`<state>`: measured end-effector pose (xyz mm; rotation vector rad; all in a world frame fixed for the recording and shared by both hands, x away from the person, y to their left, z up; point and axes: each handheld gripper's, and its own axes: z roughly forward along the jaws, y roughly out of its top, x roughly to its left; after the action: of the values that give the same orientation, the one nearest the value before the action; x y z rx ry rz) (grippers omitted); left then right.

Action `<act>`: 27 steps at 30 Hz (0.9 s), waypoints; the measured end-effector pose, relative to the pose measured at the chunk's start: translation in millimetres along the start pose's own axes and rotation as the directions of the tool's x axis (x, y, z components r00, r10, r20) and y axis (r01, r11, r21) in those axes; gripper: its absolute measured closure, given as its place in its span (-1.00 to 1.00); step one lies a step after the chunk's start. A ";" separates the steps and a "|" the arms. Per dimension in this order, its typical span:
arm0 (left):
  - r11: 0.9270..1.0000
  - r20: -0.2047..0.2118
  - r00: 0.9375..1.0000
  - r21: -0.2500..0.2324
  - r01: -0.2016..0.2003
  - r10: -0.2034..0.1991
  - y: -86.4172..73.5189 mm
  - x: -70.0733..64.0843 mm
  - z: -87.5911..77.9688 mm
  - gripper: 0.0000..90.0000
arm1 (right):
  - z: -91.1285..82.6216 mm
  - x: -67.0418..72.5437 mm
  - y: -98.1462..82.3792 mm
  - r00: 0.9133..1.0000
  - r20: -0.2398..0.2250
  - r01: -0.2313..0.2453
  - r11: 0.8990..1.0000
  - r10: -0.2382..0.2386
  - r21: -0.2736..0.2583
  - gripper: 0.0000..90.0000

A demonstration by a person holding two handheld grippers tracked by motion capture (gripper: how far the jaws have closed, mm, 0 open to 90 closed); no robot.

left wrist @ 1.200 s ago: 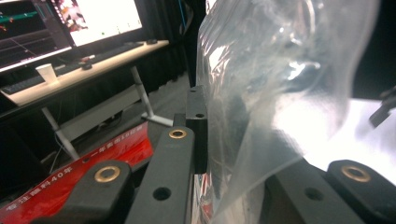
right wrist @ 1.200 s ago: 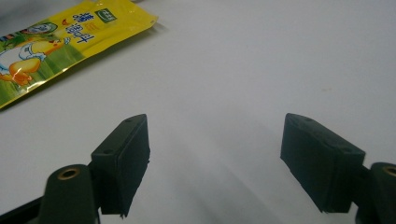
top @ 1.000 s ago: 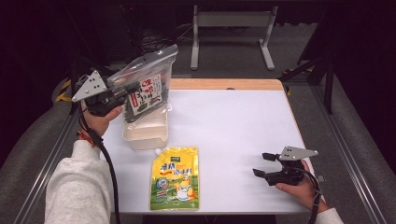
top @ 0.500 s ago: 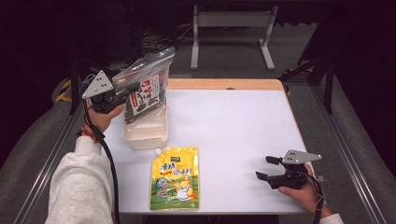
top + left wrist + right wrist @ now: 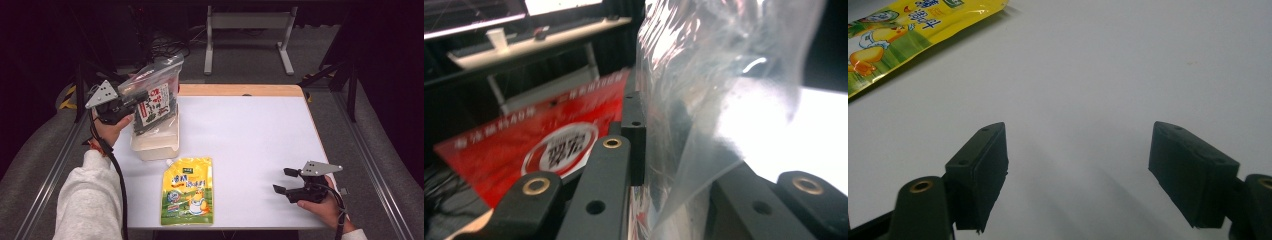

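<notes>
My left gripper is held up over the table's left edge, shut on the edge of a clear plastic zip bag with a dark snack packet with a red and white label inside. In the left gripper view the crinkled bag is pinched between the black jaws of the left gripper. The bag hangs over a white plastic container. A yellow printed pouch lies flat near the front edge. My right gripper rests low at the front right, open and with nothing in it; the right gripper faces bare table, with the pouch at the upper left.
The white tabletop has a wooden strip along its far edge. Beyond it stands a grey metal frame on a dark floor with cables. A red printed sheet shows to the left of the left gripper's jaws.
The left gripper and the bag have shifted slightly to the right. The right gripper has drifted a little toward the table's front right corner, still open.
</notes>
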<state>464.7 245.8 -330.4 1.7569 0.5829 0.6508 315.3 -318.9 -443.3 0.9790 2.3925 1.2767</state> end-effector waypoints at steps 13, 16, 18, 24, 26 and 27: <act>0.999 0.015 0.999 -0.024 0.042 -0.041 -17.8 -4.3 6.6 0.86 | 1.2 -0.3 0.7 1.000 -0.007 0.002 1.000 -0.002 0.001 -0.49; 0.999 0.014 0.999 -0.022 0.049 -0.049 -18.5 -4.2 6.8 0.86 | 1.7 -0.2 1.0 1.000 -0.010 0.001 1.000 -0.001 0.000 -0.49; 0.999 0.013 0.999 -0.018 0.050 -0.050 -18.8 -4.7 6.9 0.87 | 1.9 0.3 1.5 1.000 -0.013 0.006 1.000 -0.006 0.000 -0.49; 0.997 0.018 0.997 -0.024 0.075 -0.075 -24.1 -2.4 7.1 0.88 | 2.5 1.0 3.0 1.000 -0.016 0.011 1.000 -0.011 0.000 -0.49; 0.995 0.021 0.996 -0.025 0.092 -0.091 -26.0 -0.7 6.9 0.88 | 2.8 1.3 3.4 1.000 -0.017 0.013 1.000 -0.013 0.000 -0.49; 0.996 0.026 0.996 -0.023 0.090 -0.089 -25.8 -1.2 7.5 0.88 | 2.9 1.2 3.6 1.000 -0.018 0.013 1.000 -0.013 -0.001 -0.49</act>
<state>467.4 246.5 -357.1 1.7042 0.6303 0.5708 317.4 -314.8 -442.0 0.9537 2.4075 1.2878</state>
